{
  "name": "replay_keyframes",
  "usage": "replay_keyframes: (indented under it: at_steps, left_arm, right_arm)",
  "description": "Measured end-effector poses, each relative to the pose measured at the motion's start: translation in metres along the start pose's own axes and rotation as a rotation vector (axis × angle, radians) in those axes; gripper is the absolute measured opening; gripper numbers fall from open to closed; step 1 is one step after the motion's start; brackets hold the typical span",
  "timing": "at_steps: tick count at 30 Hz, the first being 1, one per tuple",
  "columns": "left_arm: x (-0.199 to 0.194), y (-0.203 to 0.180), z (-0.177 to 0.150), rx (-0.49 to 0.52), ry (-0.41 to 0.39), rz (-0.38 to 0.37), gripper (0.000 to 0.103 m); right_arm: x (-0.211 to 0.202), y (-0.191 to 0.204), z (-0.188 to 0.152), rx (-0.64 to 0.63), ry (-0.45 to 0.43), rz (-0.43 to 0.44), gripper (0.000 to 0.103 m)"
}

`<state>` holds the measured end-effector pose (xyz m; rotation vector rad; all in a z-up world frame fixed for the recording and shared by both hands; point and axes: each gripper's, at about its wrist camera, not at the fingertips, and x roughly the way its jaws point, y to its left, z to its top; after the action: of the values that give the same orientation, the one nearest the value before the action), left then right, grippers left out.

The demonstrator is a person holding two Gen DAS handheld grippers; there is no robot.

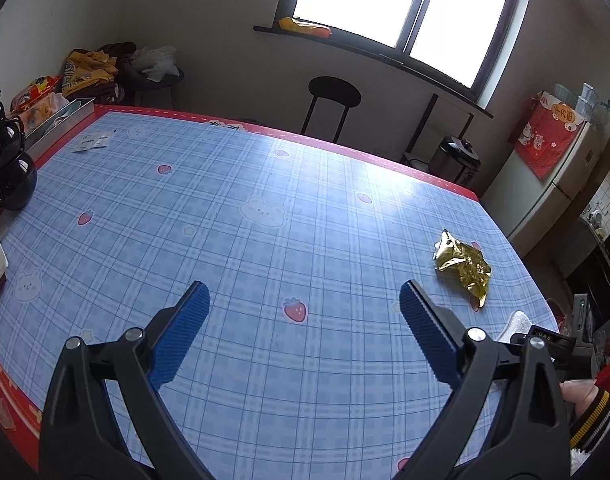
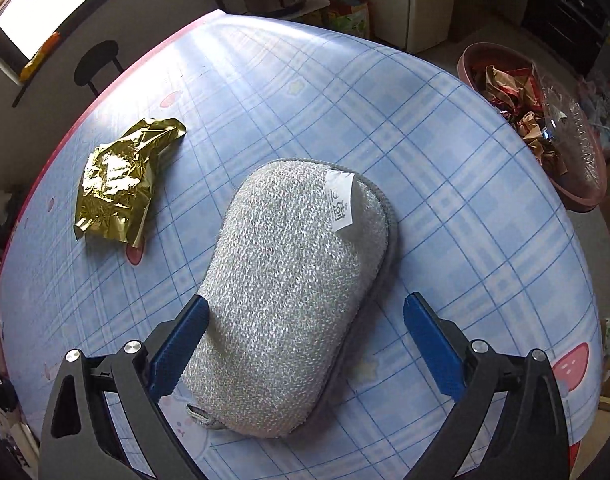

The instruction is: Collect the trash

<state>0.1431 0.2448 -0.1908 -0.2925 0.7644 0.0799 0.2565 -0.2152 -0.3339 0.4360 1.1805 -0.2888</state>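
Home dining-kitchen corner, table (image 1: 265, 184) under a blue plaid strawberry-print cloth, black stool (image 1: 334, 96) below a bright window (image 1: 401, 4), white fridge (image 1: 561, 172), pressure cooker (image 1: 457, 158), clothes heaped on a side table (image 1: 101, 68)

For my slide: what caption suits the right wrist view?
Open right gripper straddles a grey sponge; gold wrapper lies beside it.

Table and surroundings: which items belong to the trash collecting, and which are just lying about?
Belongs to the job:
- gold wrapper, crumpled on the table
- pink bin of crumpled scraps beside the table
- left gripper, right gripper, both open

Just lying about:
- grey sponge between the right gripper's fingers
- black bottle
- stool
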Motion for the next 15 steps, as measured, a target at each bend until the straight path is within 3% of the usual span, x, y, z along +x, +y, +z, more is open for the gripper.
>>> replay_keyframes:
  at_steps: [3,4,6,8,11,15]
  left_arm:
    - [0.004,0.004,-0.003,0.002,0.016,-0.017,0.094]
    - [0.005,0.005,-0.004,0.002,0.020,-0.021,0.094]
    - [0.006,0.007,-0.006,0.001,0.024,-0.028,0.094]
    - [0.006,0.010,-0.007,-0.005,0.026,-0.031,0.094]
    - [0.007,0.013,-0.007,-0.017,0.026,-0.037,0.094]
    - [0.007,0.012,-0.007,-0.009,0.024,-0.044,0.094]
  right_arm:
    - [0.002,0.006,-0.001,-0.006,-0.018,-0.013,0.096]
    - [0.001,0.009,-0.001,-0.014,-0.022,-0.006,0.091]
    - [-0.003,0.015,-0.001,-0.023,-0.015,0.034,0.079]
    - [-0.004,0.021,0.002,0.002,0.008,0.108,0.051]
    - [-0.010,0.020,0.002,0.040,0.030,0.186,0.031]
    - [-0.030,0.018,0.008,0.039,0.000,0.274,0.012]
